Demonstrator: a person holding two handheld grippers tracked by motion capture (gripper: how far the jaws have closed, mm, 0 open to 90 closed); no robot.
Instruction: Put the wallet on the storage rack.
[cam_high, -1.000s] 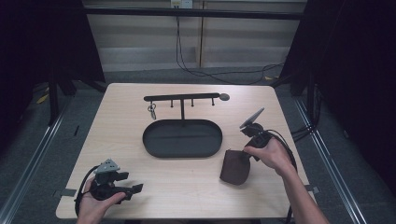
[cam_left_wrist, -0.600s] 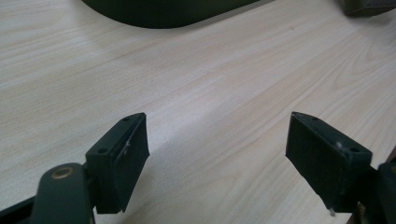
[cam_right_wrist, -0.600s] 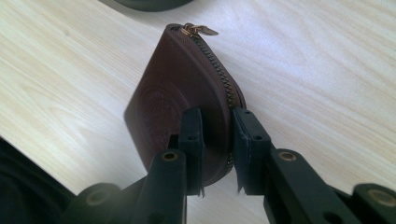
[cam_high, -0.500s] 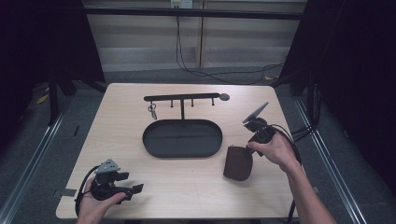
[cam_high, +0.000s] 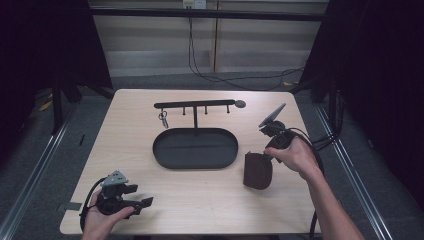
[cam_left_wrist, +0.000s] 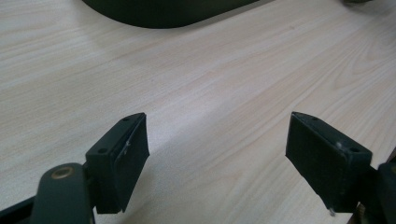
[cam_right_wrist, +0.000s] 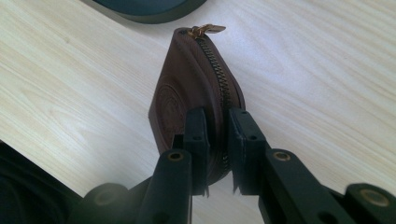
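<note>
Since a moment ago the brown pouch (cam_right_wrist: 196, 98) has tipped up on its edge, right of the tray (cam_high: 195, 148), pinched by the right gripper (cam_right_wrist: 216, 140) to lift it. Nearer, the left gripper (cam_left_wrist: 217, 158) waits, jaws wide apart. Farthest stands the hook rack (cam_high: 194, 105).

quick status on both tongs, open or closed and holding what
Left tongs: open, nothing between the jaws, above bare table.
Right tongs: closed on the edge of the brown zip pouch.
</note>
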